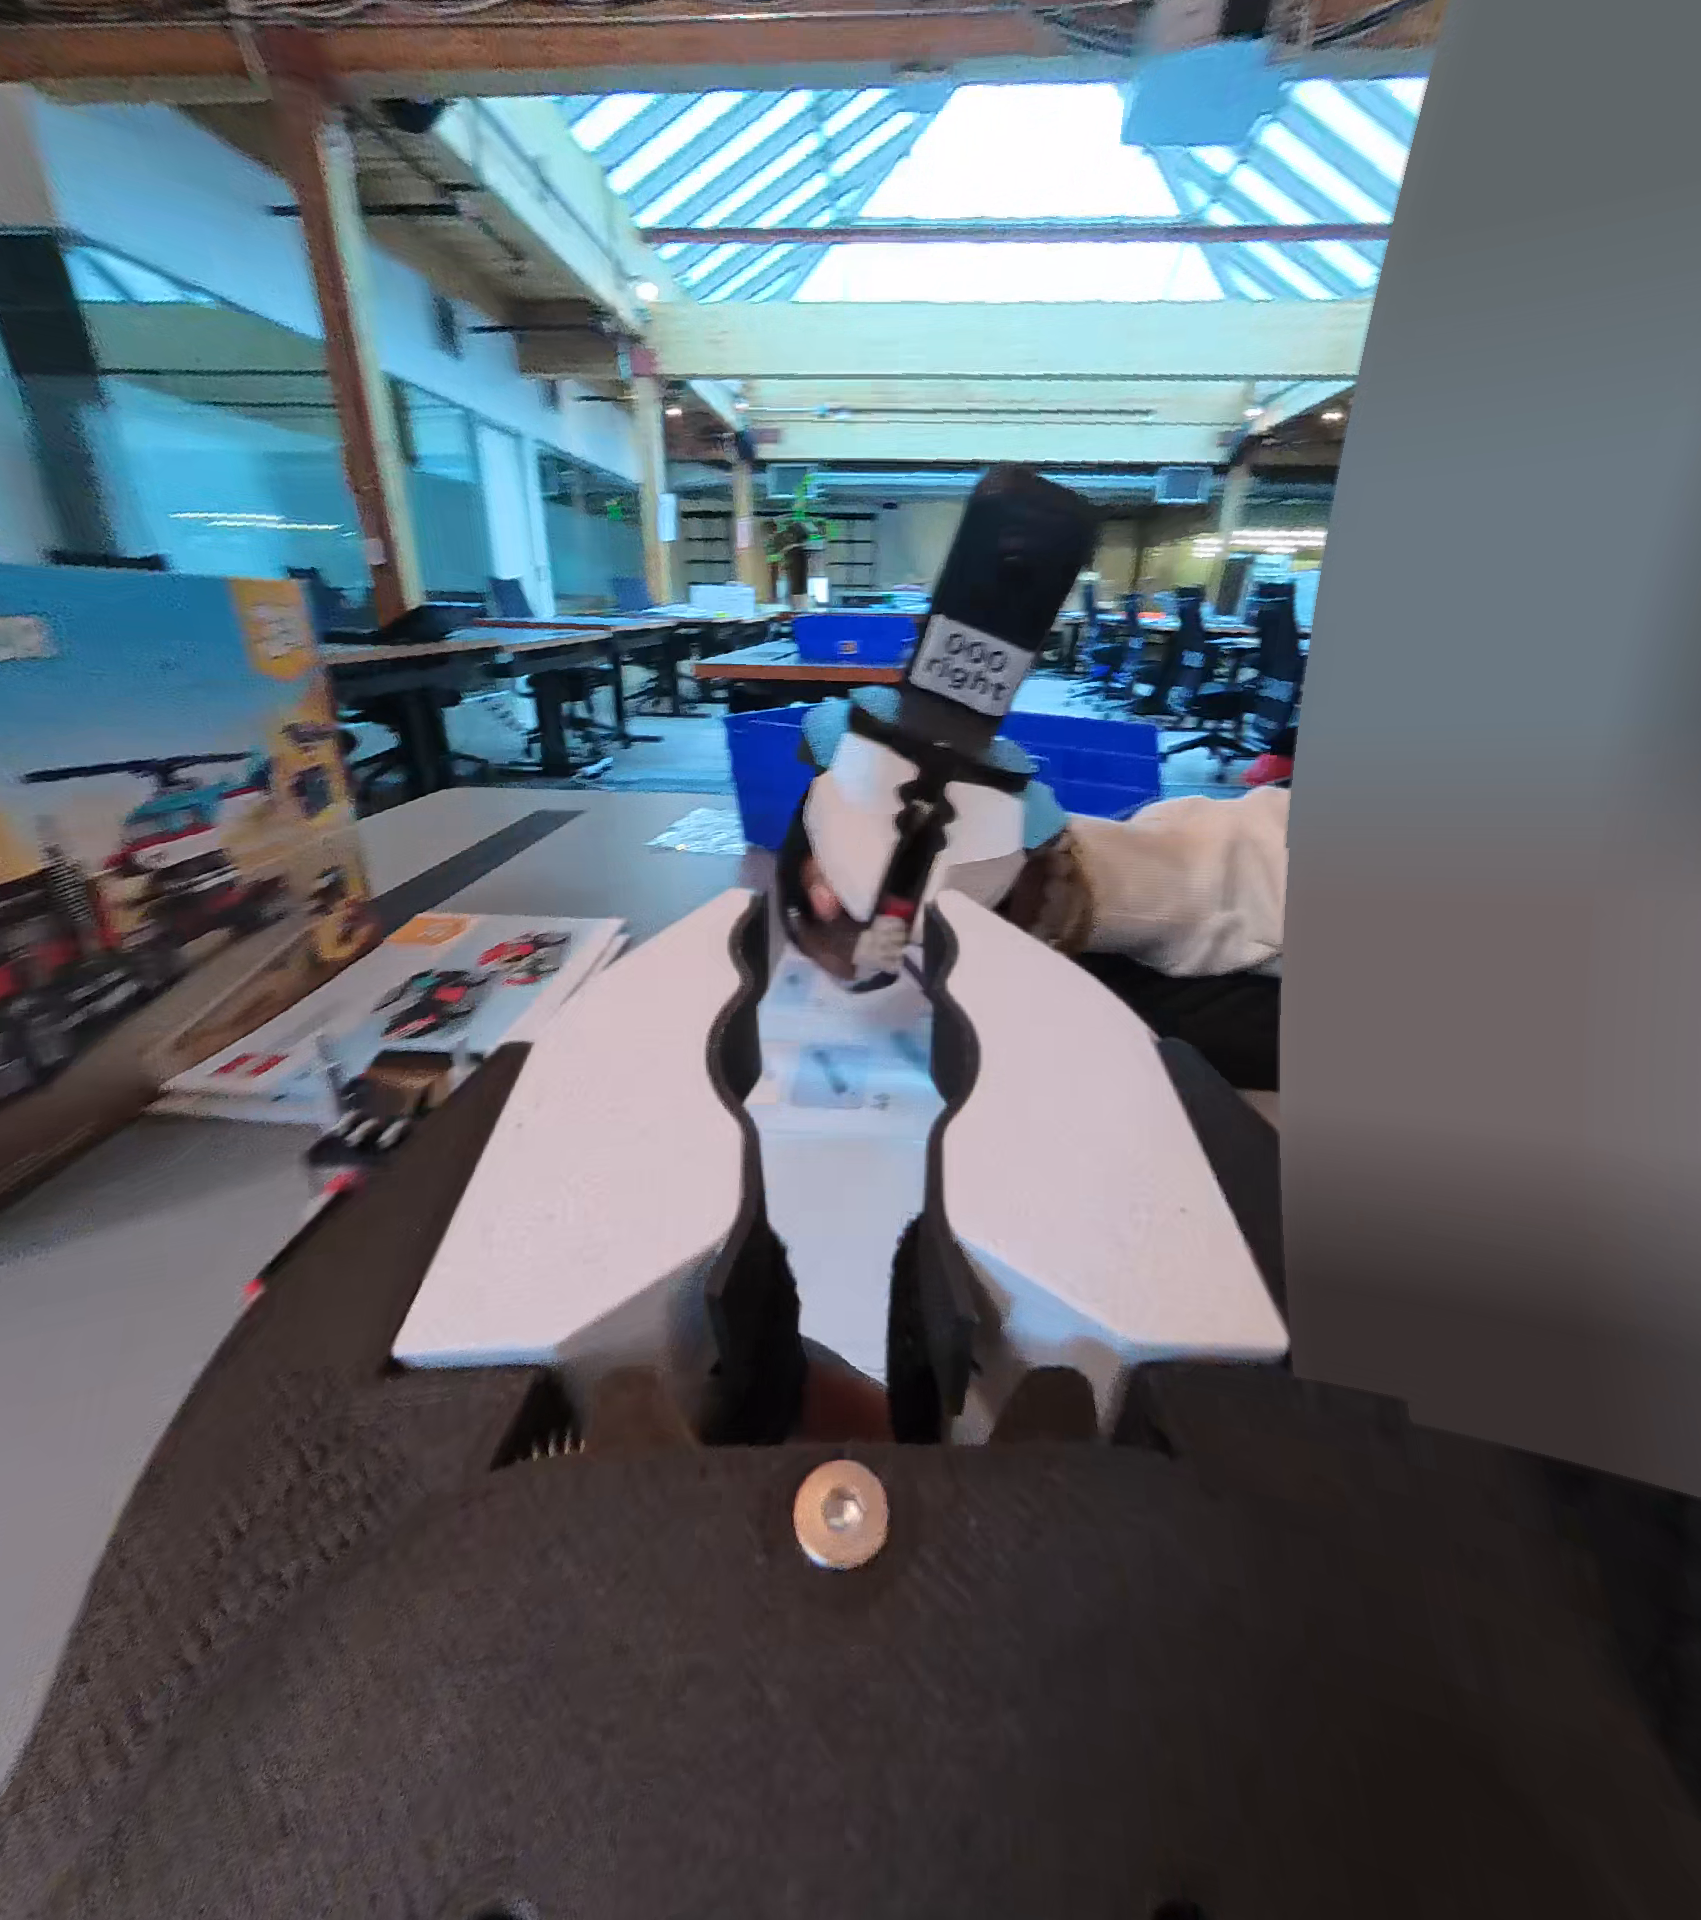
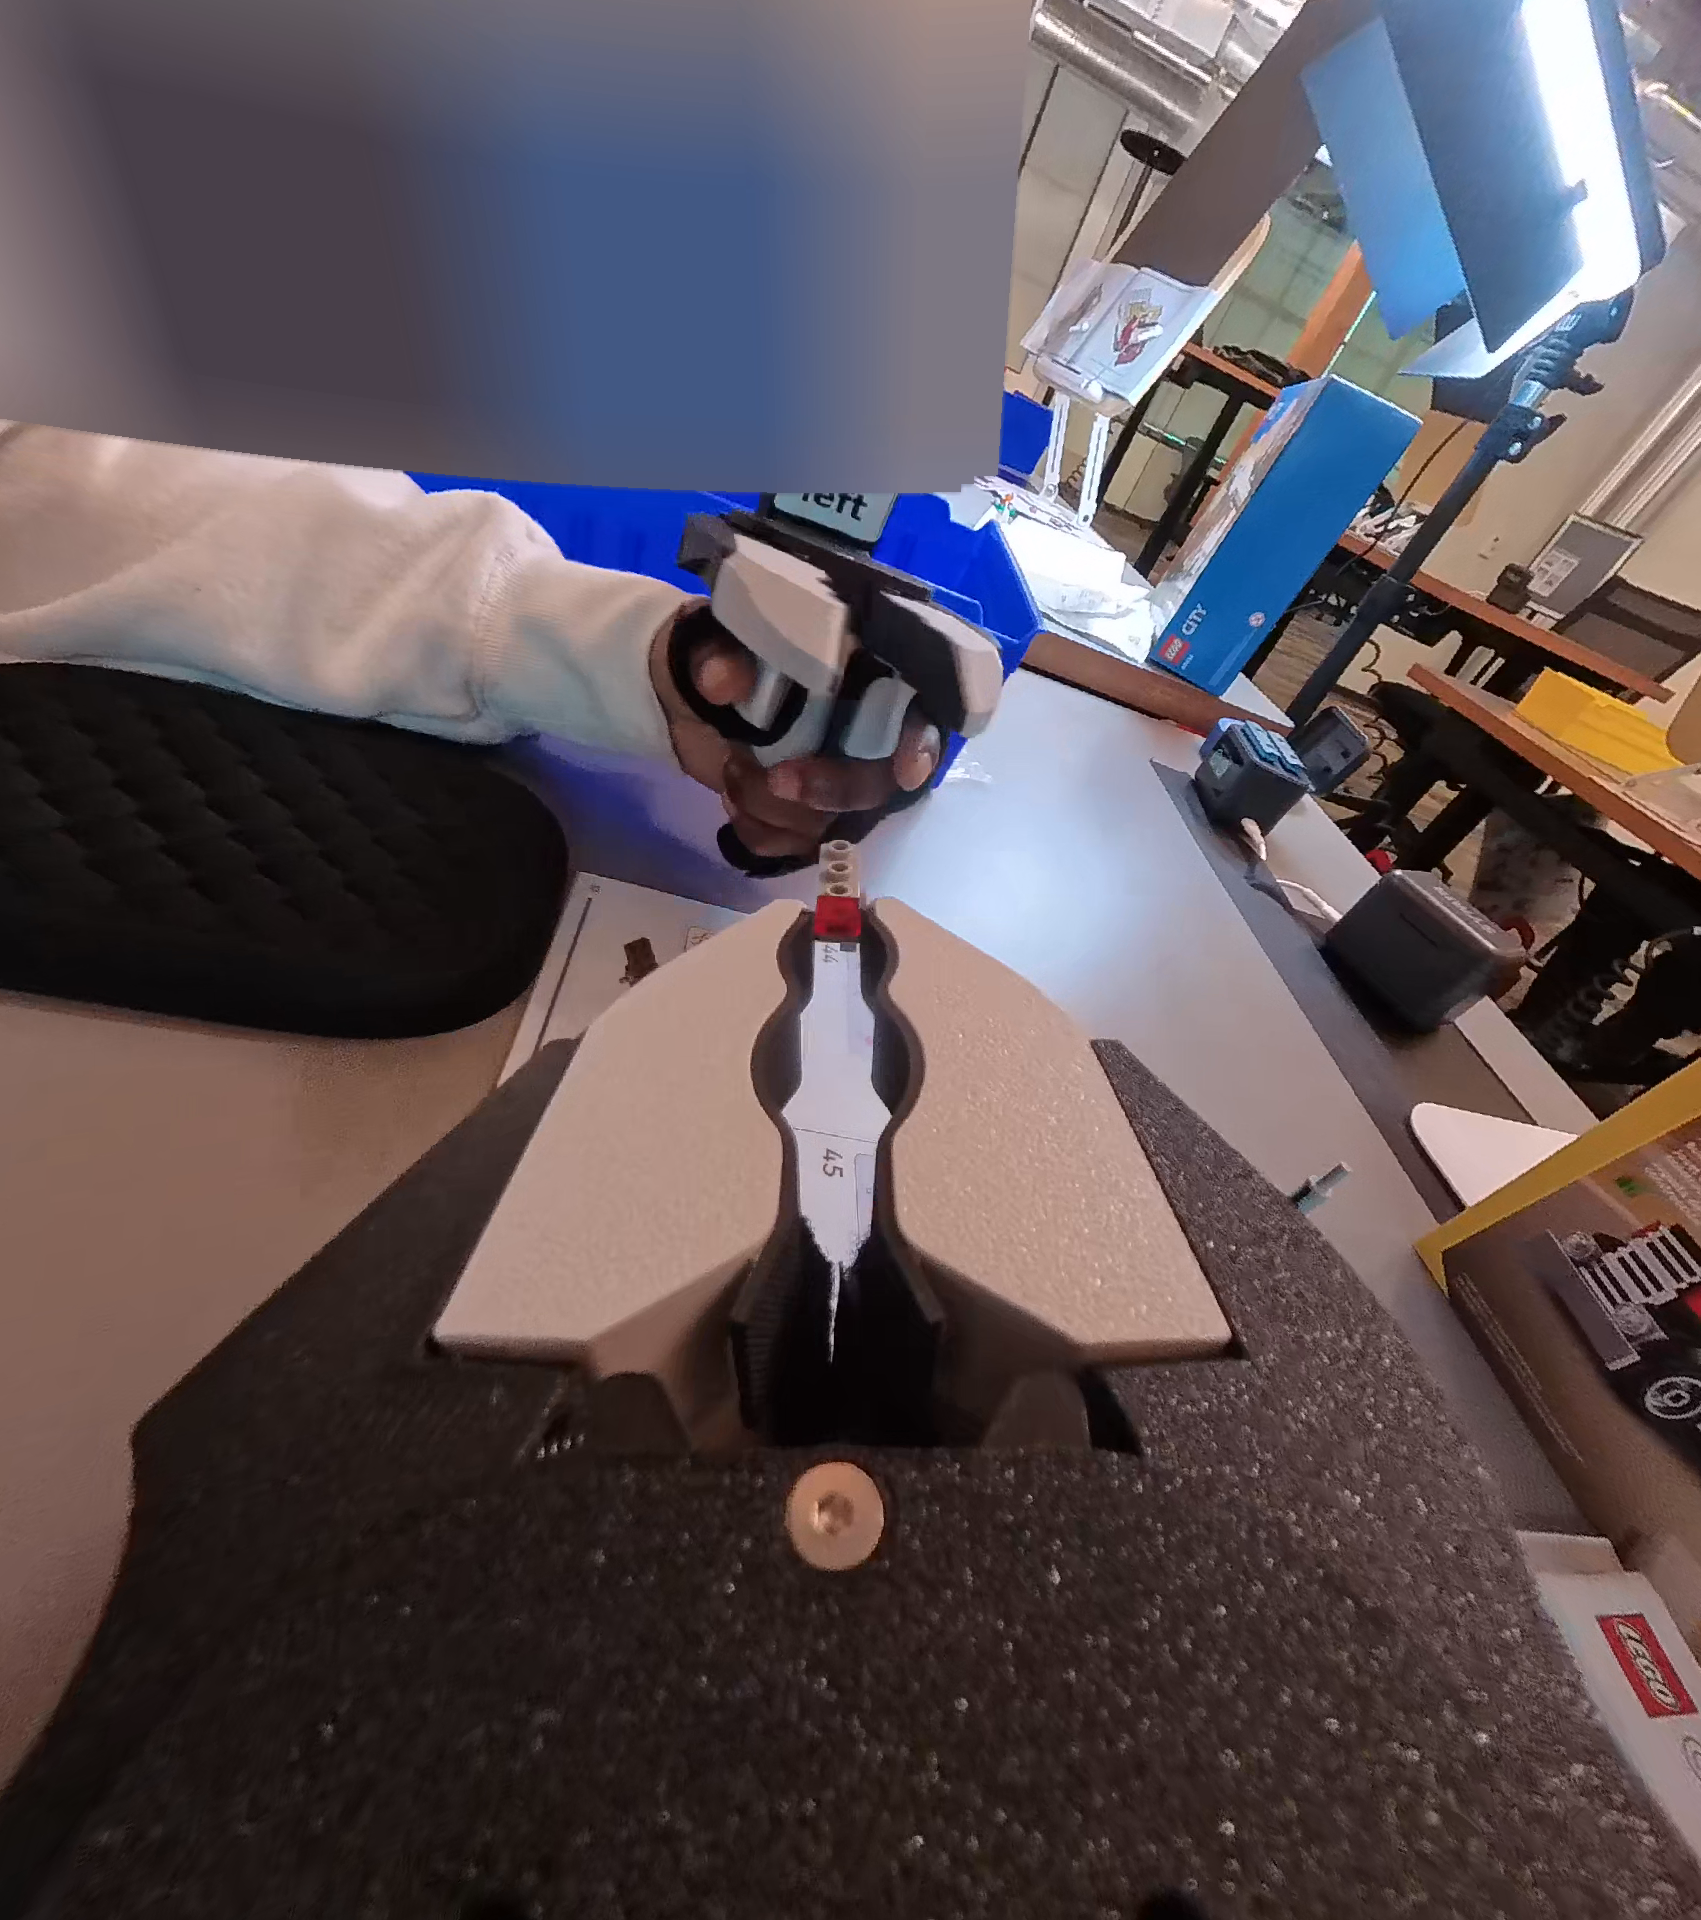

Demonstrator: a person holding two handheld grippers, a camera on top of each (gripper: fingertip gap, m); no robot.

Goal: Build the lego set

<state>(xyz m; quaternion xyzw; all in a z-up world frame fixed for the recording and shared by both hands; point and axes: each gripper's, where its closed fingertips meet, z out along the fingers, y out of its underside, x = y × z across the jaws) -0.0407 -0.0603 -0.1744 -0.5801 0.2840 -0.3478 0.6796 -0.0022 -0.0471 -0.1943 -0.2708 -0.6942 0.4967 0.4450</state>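
Note:
My right gripper [image 2: 838, 920] is shut on a small lego piece [image 2: 838, 914], a red brick with light grey studded parts stacked on it, held above an open instruction booklet [image 2: 617, 966]. My left gripper [image 1: 846, 925] is open and empty, its white fingers [image 1: 638, 1091] well apart, with the booklet page [image 1: 841, 1081] showing between them. The right gripper [image 1: 887, 914] faces it just beyond its tips, tilted down, a red bit at its tip. The left gripper [image 2: 887, 665], in a hand with a white sleeve, hovers just past the piece.
A lego box [image 1: 98, 831] stands at the left with booklets [image 1: 430, 987] and a small black lego assembly [image 1: 389, 1101] beside it. Blue bins [image 1: 1074, 758] stand behind. A black padded mat [image 2: 202, 852], dark grey boxes [image 2: 1417, 956], a lamp stand [image 2: 1397, 603] and the box [image 2: 1656, 1299] edge the grey table [image 2: 1085, 883]. The left gripper's tips are roughly 5 centimetres from the right gripper's.

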